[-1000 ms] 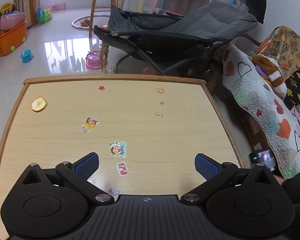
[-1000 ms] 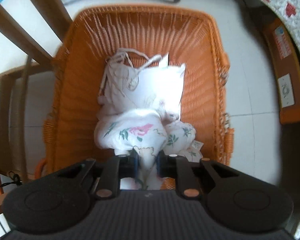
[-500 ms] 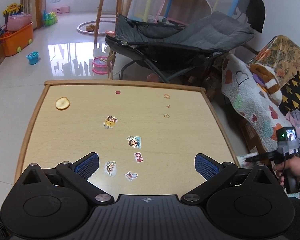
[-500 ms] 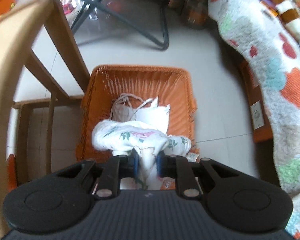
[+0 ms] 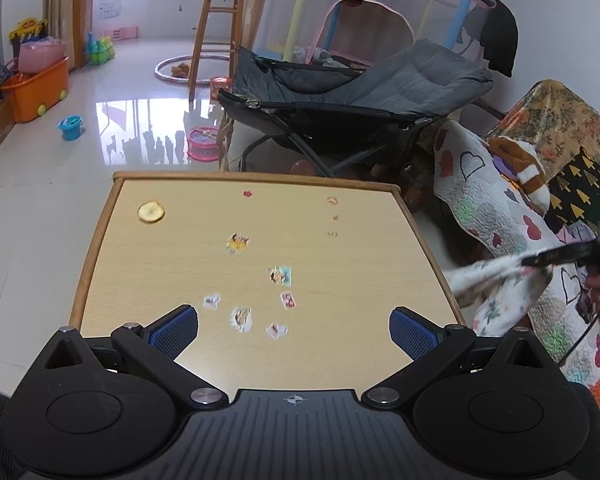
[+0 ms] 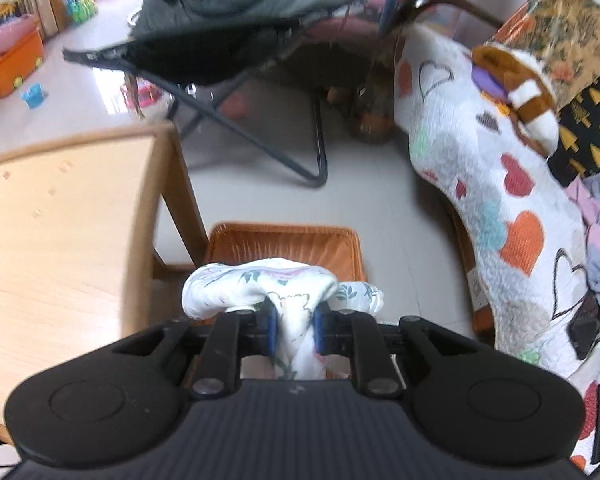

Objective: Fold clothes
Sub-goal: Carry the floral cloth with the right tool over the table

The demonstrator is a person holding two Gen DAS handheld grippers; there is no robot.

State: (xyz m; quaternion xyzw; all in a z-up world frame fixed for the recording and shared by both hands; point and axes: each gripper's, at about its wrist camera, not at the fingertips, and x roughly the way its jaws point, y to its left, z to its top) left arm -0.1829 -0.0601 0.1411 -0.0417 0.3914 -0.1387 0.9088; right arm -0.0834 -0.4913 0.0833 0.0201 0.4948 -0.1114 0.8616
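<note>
A white floral garment (image 6: 260, 288) hangs bunched from my right gripper (image 6: 294, 326), which is shut on it, above an orange wicker basket (image 6: 284, 240) on the floor. In the left wrist view the same garment (image 5: 496, 292) dangles off the table's right edge, held by the right gripper (image 5: 560, 254) in a person's hand. My left gripper (image 5: 294, 328) is open over the near edge of the wooden table (image 5: 180, 264), holding nothing.
Small stickers (image 5: 280, 276) dot the table top (image 6: 40, 240). A dark folding chair (image 5: 360, 96) stands behind the table. A heart-patterned quilt (image 6: 480, 184) drapes over furniture on the right. Toys and an orange bin (image 5: 40, 88) sit on the floor far left.
My right gripper has lifted the floral garment up out of the basket and toward the table. The left gripper has drawn back, still open.
</note>
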